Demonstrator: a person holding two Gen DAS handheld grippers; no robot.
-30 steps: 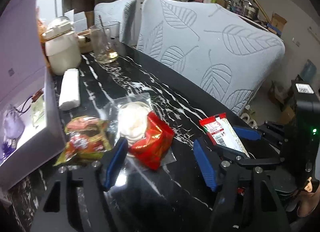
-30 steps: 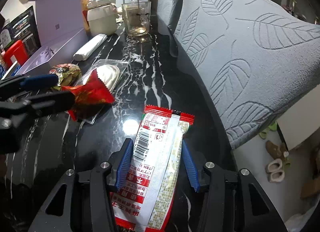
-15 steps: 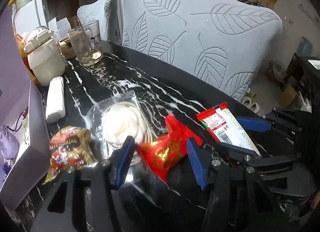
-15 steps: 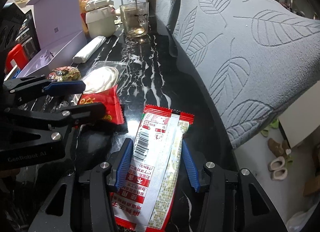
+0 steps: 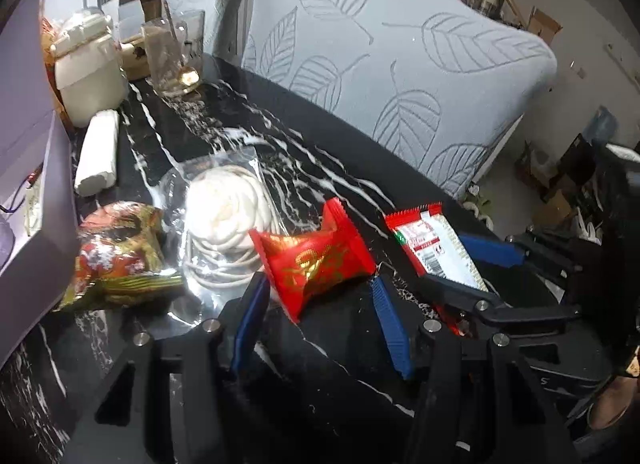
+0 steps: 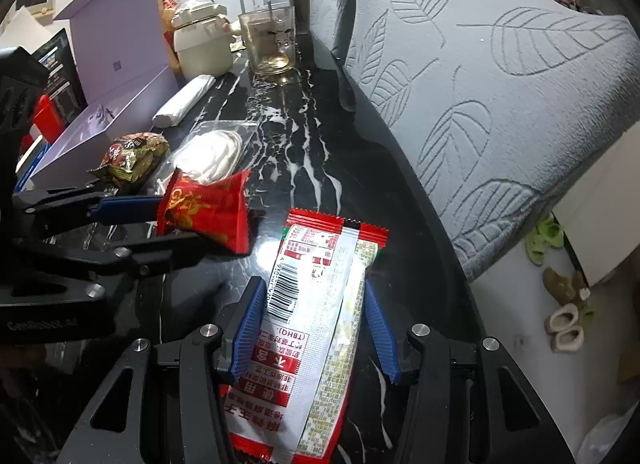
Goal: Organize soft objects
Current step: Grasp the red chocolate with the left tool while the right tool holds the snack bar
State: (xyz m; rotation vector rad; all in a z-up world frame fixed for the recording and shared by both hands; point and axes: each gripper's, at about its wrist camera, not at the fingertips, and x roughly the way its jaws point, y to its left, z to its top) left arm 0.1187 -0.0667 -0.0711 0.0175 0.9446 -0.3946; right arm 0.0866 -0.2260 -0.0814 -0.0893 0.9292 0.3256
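Note:
My left gripper (image 5: 316, 296) is shut on a red snack packet (image 5: 316, 260), its blue pads pressing both sides. In the right wrist view the red packet (image 6: 204, 212) hangs tilted between that gripper's fingers (image 6: 128, 206), just above the black marble table (image 5: 320, 152). My right gripper (image 6: 312, 304) is shut on a long white and red packet (image 6: 316, 304), barcode side up. The left wrist view shows that long packet (image 5: 436, 244) in the right gripper (image 5: 444, 260), close beside the red one.
A gold and red snack bag (image 5: 120, 256) and a clear bag holding something white (image 5: 228, 220) lie to the left. Behind them are a white roll (image 5: 98, 152), an open purple box (image 5: 36, 224), a cream jar (image 5: 88, 76) and a glass mug (image 5: 172, 56). Grey leaf-patterned chairs (image 5: 400, 84) line the far edge.
My left gripper's jaws narrowed onto the red packet and drew it right, off the clear bag and toward the long packet. The right gripper kept its hold and stayed put.

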